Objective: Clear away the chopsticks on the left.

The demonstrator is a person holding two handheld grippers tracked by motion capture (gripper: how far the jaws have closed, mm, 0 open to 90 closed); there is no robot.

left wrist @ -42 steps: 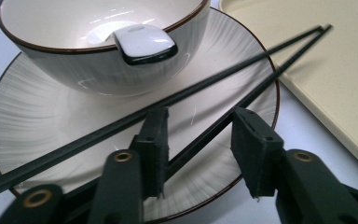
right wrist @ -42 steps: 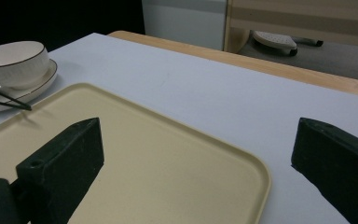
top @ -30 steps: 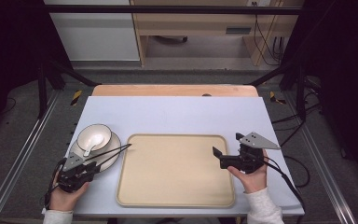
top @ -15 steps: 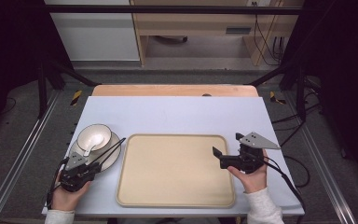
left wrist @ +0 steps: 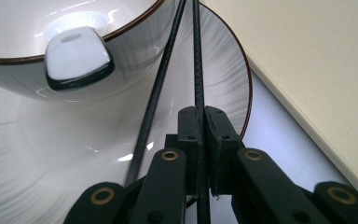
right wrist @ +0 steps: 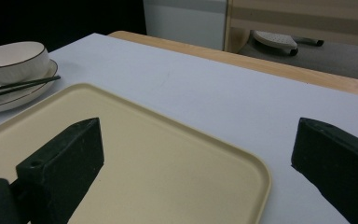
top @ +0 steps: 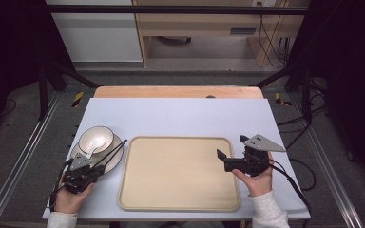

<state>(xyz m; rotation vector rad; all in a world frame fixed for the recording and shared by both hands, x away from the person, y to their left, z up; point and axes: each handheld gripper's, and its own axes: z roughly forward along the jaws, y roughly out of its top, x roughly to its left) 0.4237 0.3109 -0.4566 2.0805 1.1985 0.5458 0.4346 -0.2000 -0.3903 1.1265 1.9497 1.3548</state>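
Left gripper view: my left gripper (left wrist: pixel 200 140) has just been closing and now pinches one black chopstick (left wrist: pixel 197 56); second chopstick (left wrist: pixel 156 93) lies loose just left, over the plate (left wrist: pixel 233 84). Grasp looks ready to lift. My right gripper (right wrist: pixel 196 172) hangs open over the tray (right wrist: pixel 177 154).

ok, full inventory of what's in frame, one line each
table: 1, pale blue-grey top, centre.
tray: 1, beige, middle of the table.
plate: 1, white with dark rim, left of the tray.
bowl: 1, white with dark rim, on the plate.
spoon: 1, white, handle over the bowl's rim.
chopsticks: 2, black, lying across the plate.
left hand-held gripper: 1, black, jaws just closed on one chopstick.
right hand-held gripper: 1, black, jaws open over the tray's right edge.
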